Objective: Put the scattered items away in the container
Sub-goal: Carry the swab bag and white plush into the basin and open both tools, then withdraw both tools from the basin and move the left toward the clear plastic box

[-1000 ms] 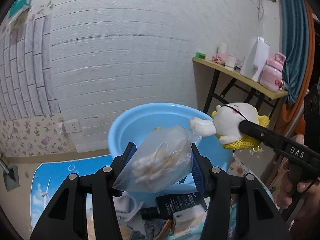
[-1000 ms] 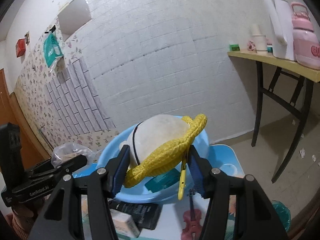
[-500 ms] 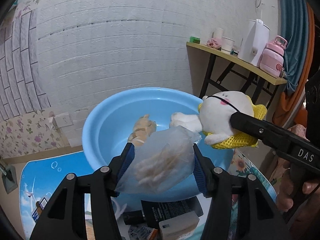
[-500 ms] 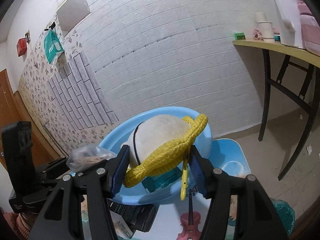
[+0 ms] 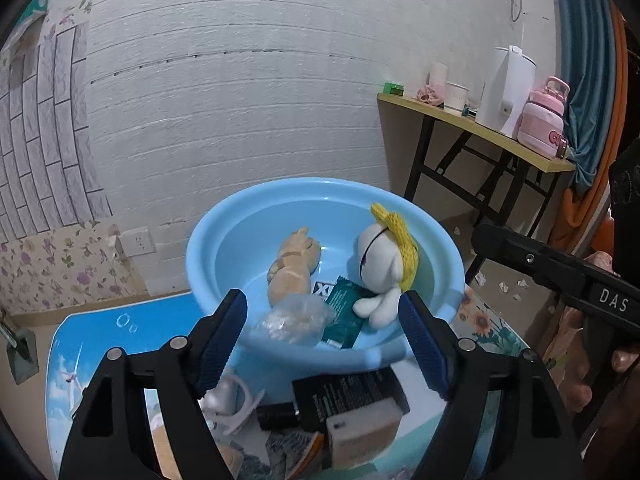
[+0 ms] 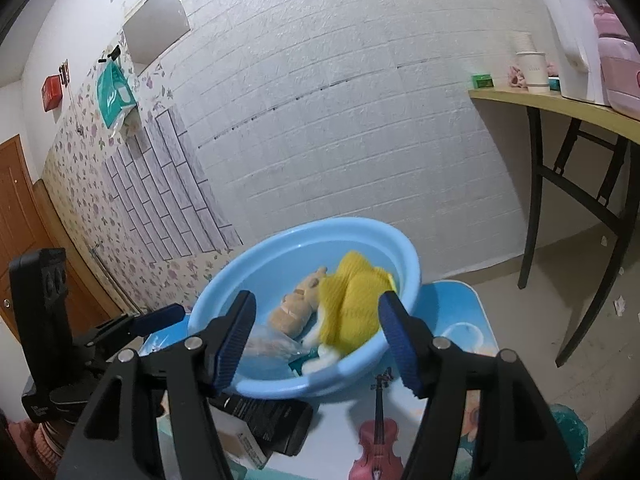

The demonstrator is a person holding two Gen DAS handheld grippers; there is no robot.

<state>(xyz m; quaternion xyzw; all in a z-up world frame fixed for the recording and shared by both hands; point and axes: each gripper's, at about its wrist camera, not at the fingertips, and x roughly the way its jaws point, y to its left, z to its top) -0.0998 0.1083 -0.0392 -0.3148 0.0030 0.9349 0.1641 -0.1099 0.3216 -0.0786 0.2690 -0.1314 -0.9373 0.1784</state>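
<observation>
Both drops done. My left tool (image 5: 322,332) is spread wide with nothing between the pads; half a second ago it was clamped on the clear bag (image 5: 294,318), which now lies inside the blue basin (image 5: 256,216), against the near wall, touching the green packet (image 5: 344,314). My right tool (image 6: 316,338) is also apart and empty; the white plush with the yellow knit hat (image 5: 384,268) it was carrying now sits in the basin, right side, leaning beside the tan plush (image 5: 294,266).

So four things are in the basin: bag, green packet, two plush toys. Task is only partly done, I judge.

Left on the counter (image 5: 92,344), just in front of the basin: black box (image 5: 348,394), a small white-and-tan box (image 5: 362,434) touching it, a white looped item (image 5: 230,398), and some printed bits below that I can't identify. Right view also shows the black box (image 6: 266,414) under the basin's near rim.

Next pick is likely the boxes. Both tools hover over the near rim, so they need to back off and drop lower.
</observation>
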